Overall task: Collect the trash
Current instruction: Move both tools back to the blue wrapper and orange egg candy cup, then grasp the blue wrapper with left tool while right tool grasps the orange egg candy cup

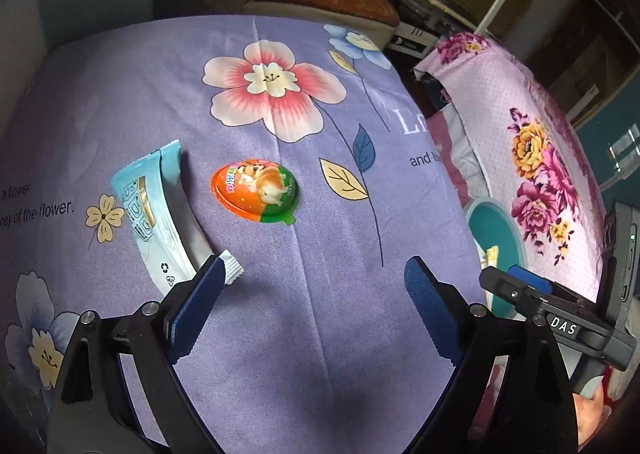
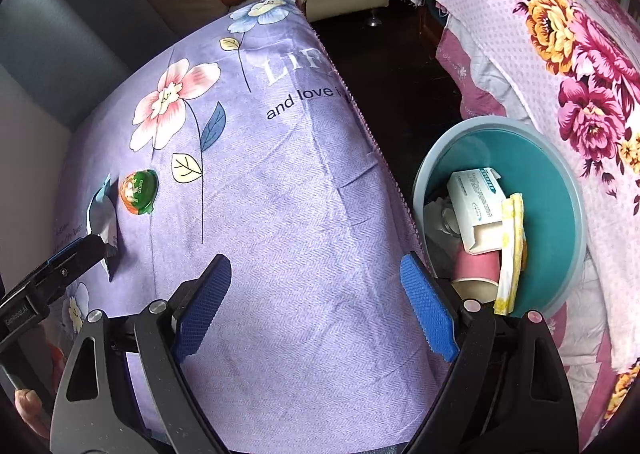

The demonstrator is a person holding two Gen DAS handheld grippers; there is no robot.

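In the left wrist view, the left gripper [image 1: 312, 294] hangs low over a counter draped in a purple flowered cloth [image 1: 120, 102], its blue pads spread wide with nothing between them. Two pieces of trash lie on the cloth in the middle left of the frame: a light blue wrapper [image 1: 156, 214], long and curved, and just to its right, apart from it, an orange and green egg-shaped candy shell [image 1: 256, 190]. The wrapper's near end lies right at the tip of the gripper's left finger [image 1: 200, 302] — whether they touch is not clear.

In the right wrist view, the right gripper [image 2: 316, 294] is also wide open and holds nothing, above the near part of the cloth. To its right, off the counter's edge, stands a teal bin [image 2: 552, 190] with a grey rim, already holding a white box [image 2: 476, 206], a pink cup [image 2: 478, 270] and a yellow packet [image 2: 512, 250]. A pink flowered bedspread [image 2: 560, 54] fills the right side — close behind the bin.
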